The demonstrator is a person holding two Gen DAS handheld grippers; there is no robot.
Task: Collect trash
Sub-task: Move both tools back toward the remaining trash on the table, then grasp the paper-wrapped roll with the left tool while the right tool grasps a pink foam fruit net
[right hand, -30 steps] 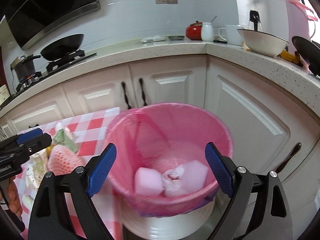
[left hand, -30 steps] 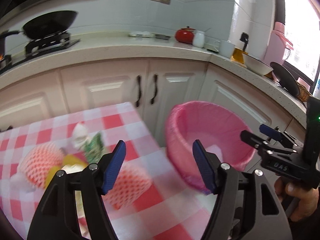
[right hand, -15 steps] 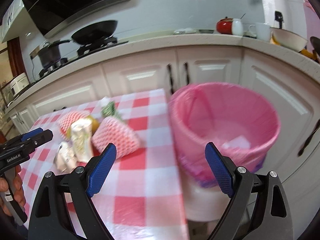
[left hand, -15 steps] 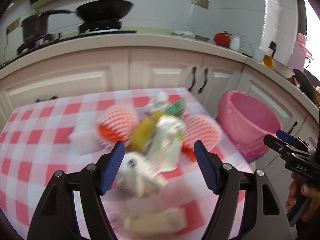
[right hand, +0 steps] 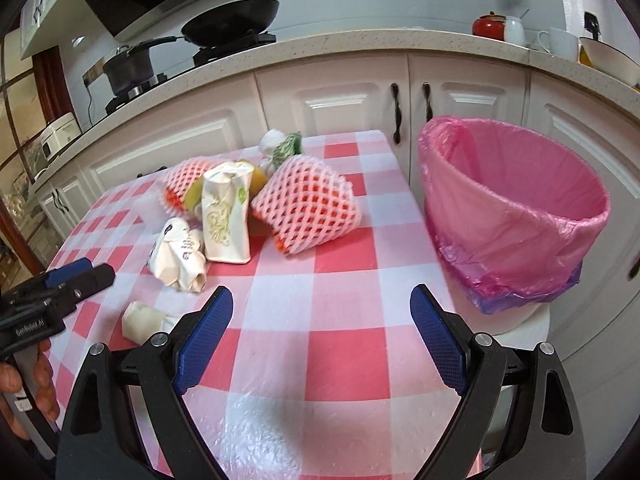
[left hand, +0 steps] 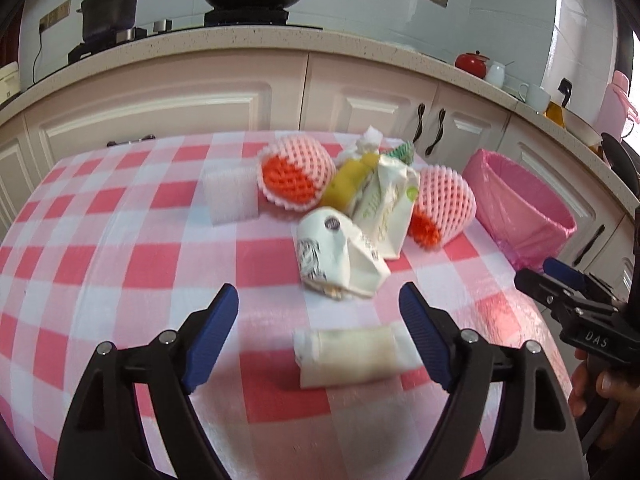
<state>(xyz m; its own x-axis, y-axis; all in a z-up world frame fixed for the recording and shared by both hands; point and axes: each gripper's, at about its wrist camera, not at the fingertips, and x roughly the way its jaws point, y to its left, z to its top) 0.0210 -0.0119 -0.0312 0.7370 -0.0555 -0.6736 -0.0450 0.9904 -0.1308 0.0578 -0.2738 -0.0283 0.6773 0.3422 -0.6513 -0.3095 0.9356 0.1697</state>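
Note:
Trash lies in a heap on the red-and-white checked table (left hand: 120,256): two pink foam fruit nets (left hand: 296,172) (right hand: 306,204), a white carton (left hand: 386,208) (right hand: 226,216), a crumpled paper cup (left hand: 340,256) (right hand: 178,258), a white foam block (left hand: 232,196) and a rolled paper wrapper (left hand: 352,354) (right hand: 140,320). My left gripper (left hand: 318,326) hovers just above the wrapper, its jaws opening, nothing gripped. My right gripper (right hand: 320,326) stands open over bare tablecloth, left of the pink-lined bin (right hand: 512,208) (left hand: 520,208).
White cabinets and a counter (left hand: 280,40) with pans, a red kettle (right hand: 490,24) and cups run behind the table. The bin stands off the table's right edge. A hand (left hand: 600,396) holds the right gripper's handle.
Both grippers swung left from the bin to the table and dropped lower. The trash heap came into the centre of both views. The left jaws spread wider.

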